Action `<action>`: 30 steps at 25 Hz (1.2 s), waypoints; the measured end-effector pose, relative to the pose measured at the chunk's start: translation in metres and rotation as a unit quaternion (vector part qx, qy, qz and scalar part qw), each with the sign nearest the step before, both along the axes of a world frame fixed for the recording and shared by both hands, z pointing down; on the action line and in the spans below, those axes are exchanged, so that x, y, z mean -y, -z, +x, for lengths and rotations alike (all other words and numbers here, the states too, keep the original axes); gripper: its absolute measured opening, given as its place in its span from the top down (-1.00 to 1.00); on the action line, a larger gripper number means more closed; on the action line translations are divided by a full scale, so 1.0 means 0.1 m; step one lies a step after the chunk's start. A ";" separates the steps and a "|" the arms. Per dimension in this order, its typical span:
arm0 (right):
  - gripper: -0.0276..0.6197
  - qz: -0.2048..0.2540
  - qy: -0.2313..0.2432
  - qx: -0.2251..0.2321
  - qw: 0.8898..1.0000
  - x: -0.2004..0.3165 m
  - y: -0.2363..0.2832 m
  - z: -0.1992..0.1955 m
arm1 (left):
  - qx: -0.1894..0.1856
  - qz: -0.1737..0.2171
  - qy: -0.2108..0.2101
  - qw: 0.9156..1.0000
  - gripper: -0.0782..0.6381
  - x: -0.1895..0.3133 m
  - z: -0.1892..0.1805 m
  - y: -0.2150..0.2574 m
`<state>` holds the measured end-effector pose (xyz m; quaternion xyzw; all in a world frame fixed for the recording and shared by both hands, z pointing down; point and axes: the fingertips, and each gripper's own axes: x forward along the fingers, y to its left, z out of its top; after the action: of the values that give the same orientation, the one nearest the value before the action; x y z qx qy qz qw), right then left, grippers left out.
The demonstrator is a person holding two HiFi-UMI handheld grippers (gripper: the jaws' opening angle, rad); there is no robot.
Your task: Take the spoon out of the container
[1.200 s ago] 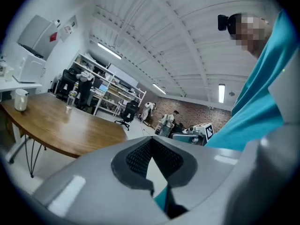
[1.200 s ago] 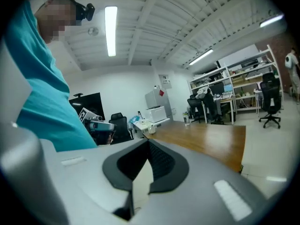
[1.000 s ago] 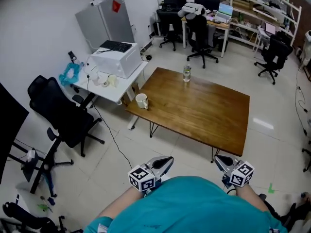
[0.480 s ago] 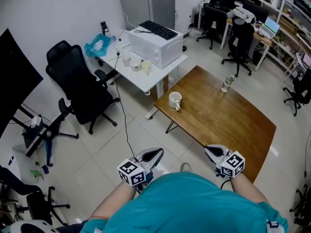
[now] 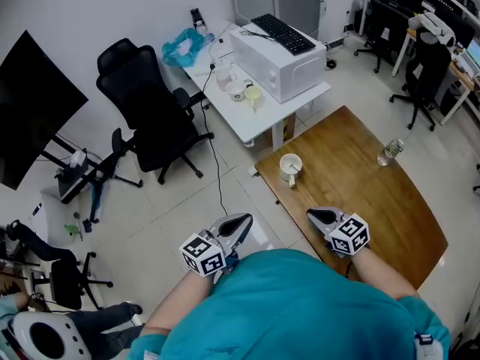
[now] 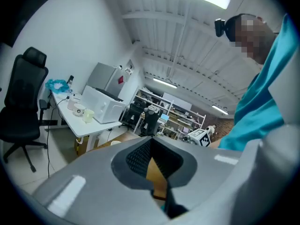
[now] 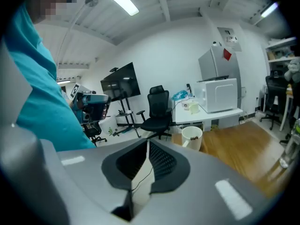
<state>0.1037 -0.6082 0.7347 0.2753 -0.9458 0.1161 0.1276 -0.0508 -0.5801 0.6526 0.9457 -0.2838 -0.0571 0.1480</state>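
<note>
A white mug (image 5: pixel 289 165) stands near the corner of the wooden table (image 5: pixel 375 201). In the right gripper view the mug (image 7: pixel 191 137) shows a small dark bit at its rim, probably the spoon. Both grippers are held close to my body, short of the mug. My left gripper (image 5: pixel 238 224) hangs over the floor beside the table, shut and empty; its jaw tips (image 6: pixel 150 140) meet. My right gripper (image 5: pixel 318 217) is over the table's near edge and points toward the mug. Its jaws (image 7: pixel 148 142) are just starting to open, tips still together, nothing between them.
A clear bottle (image 5: pixel 388 152) stands farther along the table. A white desk (image 5: pixel 247 118) with a white box-shaped appliance (image 5: pixel 279 49) and cups is beyond the mug. A black office chair (image 5: pixel 150 111) and a dark screen (image 5: pixel 34 115) stand to the left.
The view has swung and I have come closer to the table's corner, so the mug is nearer. Both grippers stay low against my body, jaws together.
</note>
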 end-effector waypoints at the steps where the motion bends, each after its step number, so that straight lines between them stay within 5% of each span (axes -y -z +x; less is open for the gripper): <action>1: 0.84 -0.014 -0.003 0.001 1.000 0.16 -0.09 0.03 | -0.004 -0.008 0.000 1.000 0.78 0.11 0.05 -0.05; 8: 0.58 -0.138 -0.097 0.051 0.984 1.23 -0.72 0.08 | 0.010 -0.021 -0.038 0.999 0.78 0.92 0.04 -0.38; 14: 0.24 -0.255 -0.219 0.129 0.933 1.97 -1.15 -0.08 | 0.028 -0.013 -0.113 0.993 0.78 1.45 -0.28 -0.55; 16: 0.20 -0.288 -0.260 0.158 0.908 2.19 -1.36 -0.10 | 0.030 -0.014 -0.133 0.991 0.78 1.62 -0.40 -0.64; 18: 0.20 -0.320 -0.295 0.183 0.882 2.33 -1.56 -0.11 | 0.028 -0.018 -0.151 0.988 0.78 1.76 -0.50 -0.73; 20: 0.21 -0.334 -0.315 0.189 0.868 2.39 -1.63 -0.11 | 0.024 -0.027 -0.160 0.986 0.78 1.86 -0.58 -0.78; 22: 0.27 -0.340 -0.328 0.180 0.863 2.41 -1.61 -0.12 | 0.023 -0.033 -0.166 0.985 0.78 1.92 -0.63 -0.74; 26: 0.71 -0.348 -0.359 0.154 0.852 2.39 -1.61 -0.10 | 0.022 -0.036 -0.178 0.983 0.78 2.02 -0.74 -0.67; 30: 0.77 -0.355 -0.363 0.161 0.846 2.34 -1.55 -0.13 | 0.020 -0.028 -0.187 0.982 0.78 2.07 -0.82 -0.63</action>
<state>0.0908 -0.8424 0.8898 0.5124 -0.6799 0.5245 0.0117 -0.1330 -0.7866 0.7153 0.9785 -0.1064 -0.0018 0.1768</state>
